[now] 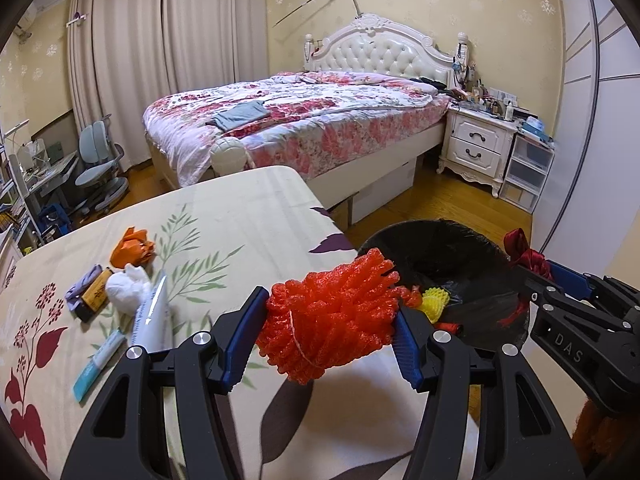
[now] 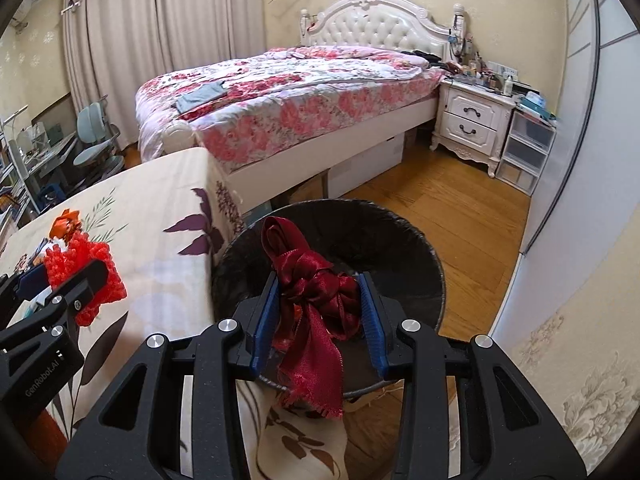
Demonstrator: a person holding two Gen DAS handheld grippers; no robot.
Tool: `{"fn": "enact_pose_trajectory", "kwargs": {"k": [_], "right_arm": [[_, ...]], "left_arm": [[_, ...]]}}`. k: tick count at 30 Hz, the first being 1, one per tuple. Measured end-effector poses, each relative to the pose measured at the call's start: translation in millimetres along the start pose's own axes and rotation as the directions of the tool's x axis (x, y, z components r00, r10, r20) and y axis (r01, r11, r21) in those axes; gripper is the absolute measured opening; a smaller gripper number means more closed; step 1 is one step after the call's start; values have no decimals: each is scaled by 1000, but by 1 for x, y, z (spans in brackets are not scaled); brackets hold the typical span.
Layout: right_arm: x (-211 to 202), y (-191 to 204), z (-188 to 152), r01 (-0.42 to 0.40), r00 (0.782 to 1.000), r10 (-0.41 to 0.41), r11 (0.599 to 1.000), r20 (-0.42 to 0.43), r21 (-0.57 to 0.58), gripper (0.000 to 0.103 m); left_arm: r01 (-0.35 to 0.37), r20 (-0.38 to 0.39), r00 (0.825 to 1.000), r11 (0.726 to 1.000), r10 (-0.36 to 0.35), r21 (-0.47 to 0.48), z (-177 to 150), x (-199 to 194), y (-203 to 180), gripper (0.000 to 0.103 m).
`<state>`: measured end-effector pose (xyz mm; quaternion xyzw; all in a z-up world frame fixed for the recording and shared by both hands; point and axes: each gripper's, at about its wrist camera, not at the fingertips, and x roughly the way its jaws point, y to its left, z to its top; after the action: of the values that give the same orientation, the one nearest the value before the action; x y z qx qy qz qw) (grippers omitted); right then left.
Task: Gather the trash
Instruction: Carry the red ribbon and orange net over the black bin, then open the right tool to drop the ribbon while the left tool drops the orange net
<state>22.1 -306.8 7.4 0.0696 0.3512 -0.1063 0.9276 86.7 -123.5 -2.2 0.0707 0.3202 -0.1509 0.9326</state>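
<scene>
Quick count – one black trash bin (image 2: 400, 240), one red foam net (image 1: 332, 320), one dark red ribbon (image 2: 316, 304), two tubes (image 1: 154, 312), plus one orange wad (image 1: 132, 248) and one white wad (image 1: 126, 286) – on the tabletop's (image 1: 240, 208) left edge.

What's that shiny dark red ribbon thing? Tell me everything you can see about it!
The dark red ribbon looks like shiny satin cloth, bunched and knotted into a messy bow. One loop sticks up, and a wide tail hangs down with a frayed, ragged end. The right gripper pinches its knotted middle between blue pads. It hangs in the air over the near rim of the black-lined trash bin, not touching it as far as can be seen, beside the flowered tablecloth.
</scene>
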Motion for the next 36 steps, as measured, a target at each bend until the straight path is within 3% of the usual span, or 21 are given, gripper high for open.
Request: {"fn": "enact_pose_trajectory", "kwargs": {"k": [19,36], "right_arm": [[45,-33,19,27,1000,-27,998,-10,65,38],[71,-46,23,61,997,-58,994,-43,93,39]], "left_arm": [[16,-26,1000,999,-15,41,28,58,-49,59],[23,-78,997,998,-18,59,33,90,-64,61]]}}
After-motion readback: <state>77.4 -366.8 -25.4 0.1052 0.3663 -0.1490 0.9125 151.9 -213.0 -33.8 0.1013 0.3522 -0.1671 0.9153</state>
